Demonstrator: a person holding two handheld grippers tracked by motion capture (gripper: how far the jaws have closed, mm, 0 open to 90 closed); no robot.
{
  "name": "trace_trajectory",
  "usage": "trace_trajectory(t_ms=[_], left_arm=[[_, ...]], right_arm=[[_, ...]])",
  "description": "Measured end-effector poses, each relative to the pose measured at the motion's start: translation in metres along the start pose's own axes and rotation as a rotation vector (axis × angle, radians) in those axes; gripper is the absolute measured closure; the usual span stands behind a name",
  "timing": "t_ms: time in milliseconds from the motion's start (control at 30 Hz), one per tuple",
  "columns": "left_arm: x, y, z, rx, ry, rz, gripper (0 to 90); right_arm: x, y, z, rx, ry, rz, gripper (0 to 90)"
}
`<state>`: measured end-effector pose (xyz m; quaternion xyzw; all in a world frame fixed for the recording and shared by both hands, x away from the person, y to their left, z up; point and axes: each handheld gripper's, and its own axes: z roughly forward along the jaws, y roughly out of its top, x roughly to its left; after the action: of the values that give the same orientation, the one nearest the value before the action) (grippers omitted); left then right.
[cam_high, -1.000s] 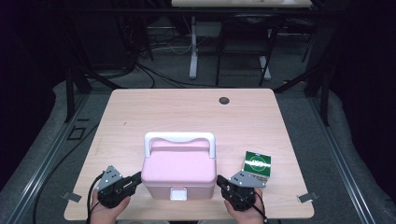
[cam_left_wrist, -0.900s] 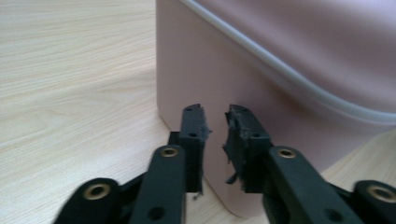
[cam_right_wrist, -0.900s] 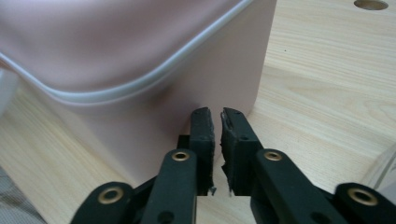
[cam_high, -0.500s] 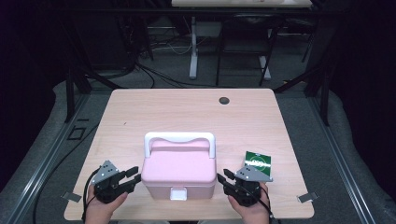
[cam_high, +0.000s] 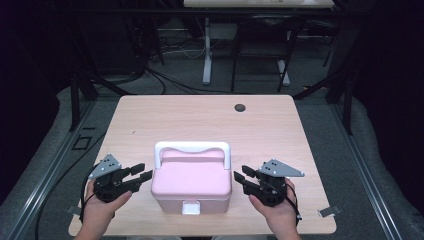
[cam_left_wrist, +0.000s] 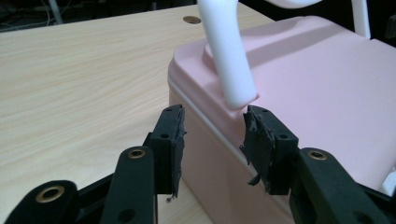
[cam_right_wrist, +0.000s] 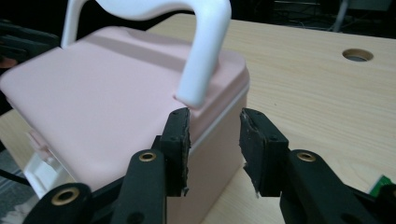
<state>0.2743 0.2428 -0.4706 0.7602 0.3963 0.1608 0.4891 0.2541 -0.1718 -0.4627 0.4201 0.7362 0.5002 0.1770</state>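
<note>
A pink box (cam_high: 192, 182) with a white carry handle (cam_high: 192, 147) and a white front latch (cam_high: 190, 207) stands near the front of the wooden table (cam_high: 200, 120). My left gripper (cam_high: 142, 171) hovers just off the box's left side, tips toward it. Its jaws have just been opening and hold nothing. In the left gripper view, that gripper (cam_left_wrist: 214, 116) faces the box's corner (cam_left_wrist: 205, 98) below the handle's foot (cam_left_wrist: 229, 56). My right gripper (cam_high: 241, 173) mirrors it at the right side, jaws also just opened and empty. Seen in the right gripper view, it (cam_right_wrist: 214, 116) faces the lid edge (cam_right_wrist: 224, 79).
A round cable hole (cam_high: 240, 107) sits at the table's far edge. A green packet's corner (cam_right_wrist: 384, 184) peeks out by the right gripper. Dark floor, cables and another table's legs lie beyond the far edge.
Both grippers have lifted up beside the box and their jaws have spread apart. The right gripper's plate now covers the green packet in the high view. The box has not moved.
</note>
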Motion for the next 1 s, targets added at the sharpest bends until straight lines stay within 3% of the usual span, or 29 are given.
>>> trace_trajectory(t_ms=[100,133,233,367,700,767,833,1000], left_arm=[[-0.002,0.007,0.003,-0.005,0.007,0.014,56.8],[-0.001,0.009,0.004,-0.009,0.009,0.01,56.2],[0.001,0.015,0.006,-0.031,-0.005,-0.006,52.3],[-0.001,0.021,0.01,-0.041,-0.023,0.004,51.3],[-0.006,0.026,0.025,-0.029,-0.063,0.007,50.5],[-0.007,0.026,0.026,-0.028,-0.063,0.01,53.2],[-0.009,0.025,0.028,-0.029,-0.037,0.032,55.8],[-0.008,0.024,0.024,-0.043,-0.049,0.027,61.3]], right_arm=[[0.001,0.005,0.0,-0.012,0.015,0.001,60.2],[0.003,0.007,0.003,-0.047,0.026,0.001,59.1],[0.006,0.011,0.008,-0.041,0.054,-0.006,57.0],[0.007,0.013,0.024,-0.017,0.072,-0.017,54.7],[0.003,0.015,0.037,-0.015,0.059,-0.003,54.4],[0.004,0.016,0.038,-0.021,0.064,-0.004,56.0],[0.005,0.016,0.038,-0.026,0.053,-0.016,56.4],[0.007,0.014,0.035,-0.048,0.053,-0.014,60.5]])
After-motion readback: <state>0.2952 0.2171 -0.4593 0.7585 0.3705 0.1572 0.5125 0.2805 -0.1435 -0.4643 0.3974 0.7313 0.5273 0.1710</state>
